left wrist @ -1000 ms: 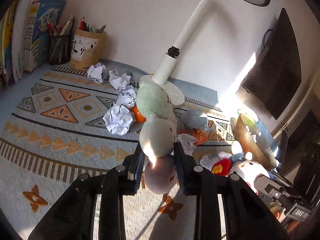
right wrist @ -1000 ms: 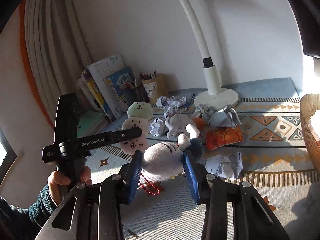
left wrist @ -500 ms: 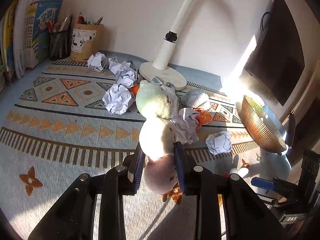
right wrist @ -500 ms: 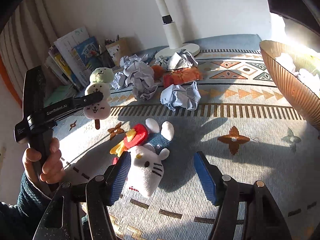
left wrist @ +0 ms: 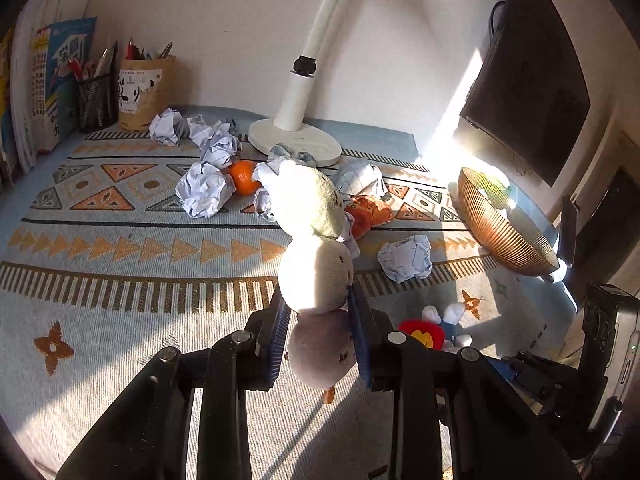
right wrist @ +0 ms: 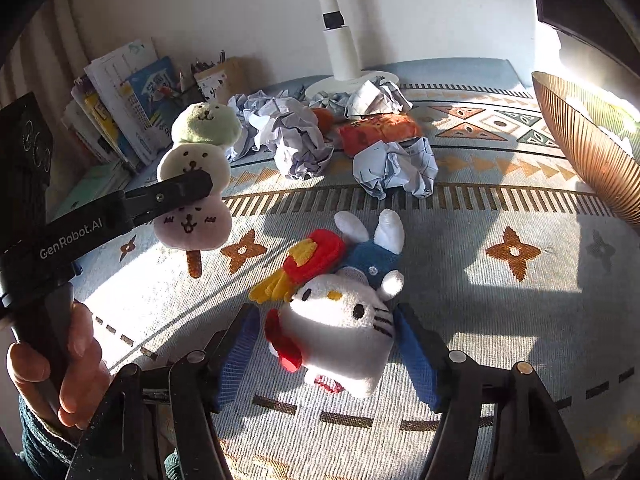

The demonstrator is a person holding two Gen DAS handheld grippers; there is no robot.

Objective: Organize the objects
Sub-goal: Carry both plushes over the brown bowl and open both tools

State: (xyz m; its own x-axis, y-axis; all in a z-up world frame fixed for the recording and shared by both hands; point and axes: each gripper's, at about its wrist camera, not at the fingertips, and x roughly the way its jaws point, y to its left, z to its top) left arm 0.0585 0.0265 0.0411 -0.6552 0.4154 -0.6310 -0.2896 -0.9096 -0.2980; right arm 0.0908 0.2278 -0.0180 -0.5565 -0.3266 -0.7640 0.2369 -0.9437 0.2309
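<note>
The left claw (left wrist: 318,334) is clamped on a soft three-ball dumpling-skewer plush (left wrist: 316,268), green, white and pink on a brown stick, and holds it in the air above the patterned blue-and-orange woven mat (left wrist: 120,280) that covers the table; the right claw (right wrist: 328,354) stands wide, its blue pads on either side of a white cat plush with a red bow and blue overalls (right wrist: 340,320), which lies on the mat, not gripped as far as I can see.

By my judgement the tidying is in its early part; the ribbed amber bowl (left wrist: 500,232) at the right edge already has something pale and green in it, too bright to name, but most of the clutter lies loose near the white desk lamp base (left wrist: 294,144); neither plush has reached a resting place, and which place is meant I cannot tell.

Counted from the left view: two plush toys; about seven crumpled white paper balls (left wrist: 206,188), some overlapping, so the count is unsure; one orange fruit (left wrist: 244,176); one crumpled orange-red wrapper or pouch (left wrist: 370,214); two pen holders (left wrist: 146,92) by the wall, one black mesh and one tan; a row of books (left wrist: 48,88) at the far left.
</note>
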